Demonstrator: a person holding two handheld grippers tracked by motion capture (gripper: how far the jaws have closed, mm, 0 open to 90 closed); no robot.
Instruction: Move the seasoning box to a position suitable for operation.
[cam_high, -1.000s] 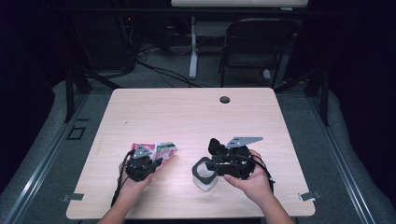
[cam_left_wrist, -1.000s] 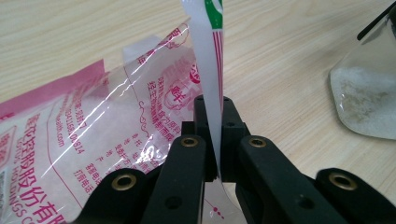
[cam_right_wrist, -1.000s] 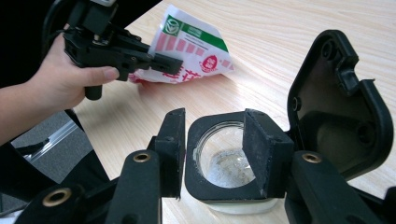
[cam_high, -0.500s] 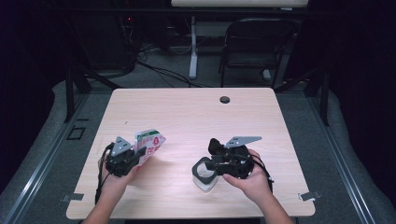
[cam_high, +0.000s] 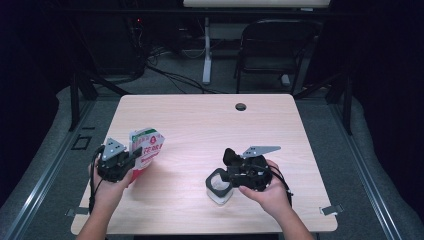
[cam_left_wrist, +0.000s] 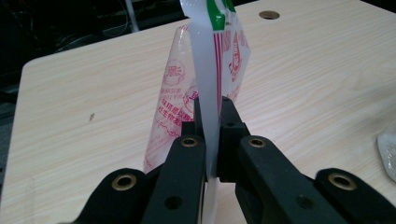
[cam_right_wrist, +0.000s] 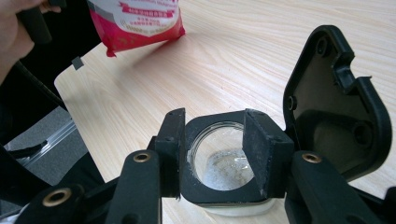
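the right gripper (cam_right_wrist: 212, 140) is clamped on a small clear jar (cam_right_wrist: 222, 163) standing on the table (cam_high: 200, 120); it looks rigid, slick and breakable, so hold its sides. farther left, the left gripper (cam_left_wrist: 212, 112) pinches a thin, floppy printed pouch's (cam_high: 146, 150) edge, lifted. its contents are hidden; the jar's white residue may be powder.

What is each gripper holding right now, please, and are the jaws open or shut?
Left gripper: shut on the red-and-white printed bag, held above the table.
Right gripper: shut on the clear jar, which stands on the table.
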